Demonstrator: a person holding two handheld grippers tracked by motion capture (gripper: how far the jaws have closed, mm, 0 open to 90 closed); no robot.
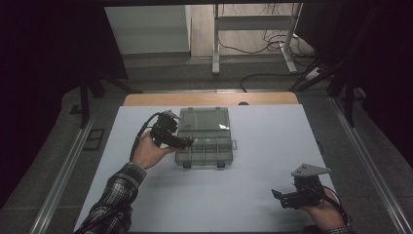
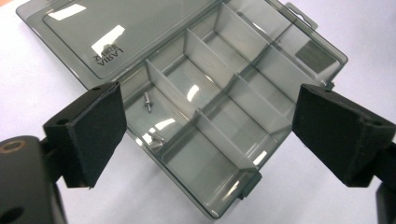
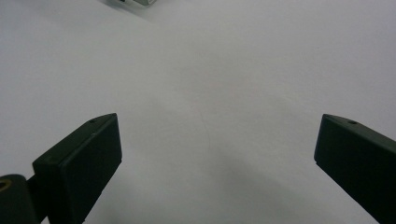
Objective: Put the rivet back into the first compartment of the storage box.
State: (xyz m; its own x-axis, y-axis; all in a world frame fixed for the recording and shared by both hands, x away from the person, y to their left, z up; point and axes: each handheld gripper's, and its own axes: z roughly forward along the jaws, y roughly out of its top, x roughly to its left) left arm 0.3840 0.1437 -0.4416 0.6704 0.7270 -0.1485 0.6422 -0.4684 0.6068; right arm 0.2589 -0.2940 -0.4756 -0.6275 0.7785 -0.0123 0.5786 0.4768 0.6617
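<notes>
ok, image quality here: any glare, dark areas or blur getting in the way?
High view: dim, black surround, one bright glint on the smoky transparent plastic compartment box. Left gripper view: white glare patches on its open lid and dividers; two small metal screws remain readable. Right gripper view: evenly lit plain white table sheet, black pads slightly soft.

Before me lies a white sheet (image 1: 253, 195) over a wooden tabletop (image 1: 209, 99), whose far edge peeks out. Beyond it I see grey floor, a white metal stand (image 1: 253, 29) and tangled black cables (image 1: 272, 41).
</notes>
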